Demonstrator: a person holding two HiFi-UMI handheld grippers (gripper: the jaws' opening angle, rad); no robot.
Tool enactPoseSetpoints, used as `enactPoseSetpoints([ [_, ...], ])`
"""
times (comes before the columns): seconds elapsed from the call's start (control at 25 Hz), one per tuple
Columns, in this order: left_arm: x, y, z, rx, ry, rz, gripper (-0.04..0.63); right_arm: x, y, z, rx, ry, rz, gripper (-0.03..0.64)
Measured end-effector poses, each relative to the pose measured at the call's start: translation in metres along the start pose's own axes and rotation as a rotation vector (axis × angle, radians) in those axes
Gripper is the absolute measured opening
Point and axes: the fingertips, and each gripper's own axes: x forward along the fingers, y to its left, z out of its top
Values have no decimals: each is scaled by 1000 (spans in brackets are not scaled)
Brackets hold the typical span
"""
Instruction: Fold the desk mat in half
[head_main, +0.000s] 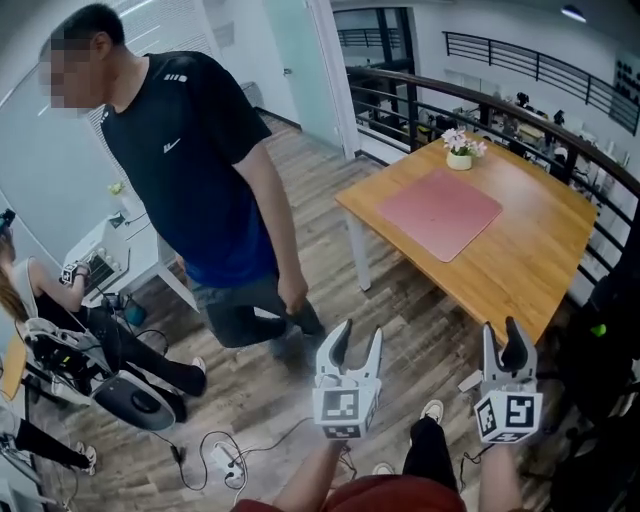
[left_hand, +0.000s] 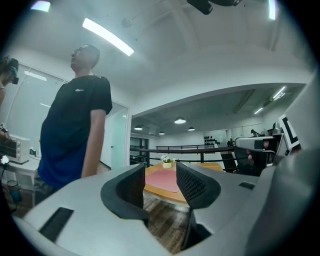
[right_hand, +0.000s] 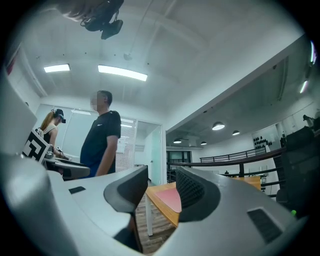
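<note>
Left gripper (head_main: 358, 335): jaws apart, nothing between them. Right gripper (head_main: 501, 335): same, apart and empty. Pads are black; one on each gripper is cross-hatched, the other smooth. Both grippers are in the air over the plank floor (head_main: 400, 300), well short of the table (head_main: 540, 260). Mat (head_main: 440, 212) is pink, thin and rectangular with rounded corners. It lies flat and unfolded mid-table. Tabletop is orange wood on white legs. Small flower pot (head_main: 460, 152) stands just past the mat. Person in a black tee (head_main: 190, 150) stands at left.

Grey, black-padded tongs (head_main: 358, 332); marker cubes (head_main: 347, 410)
</note>
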Motion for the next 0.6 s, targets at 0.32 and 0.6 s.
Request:
enactPoseSetpoints([
  [0.32, 55, 3, 5, 3, 5, 5, 209, 52, -28, -5, 2, 0, 8, 189],
  [0.6, 130, -1, 9, 4, 26, 18, 209, 118, -68, -8, 13, 16, 23, 198],
])
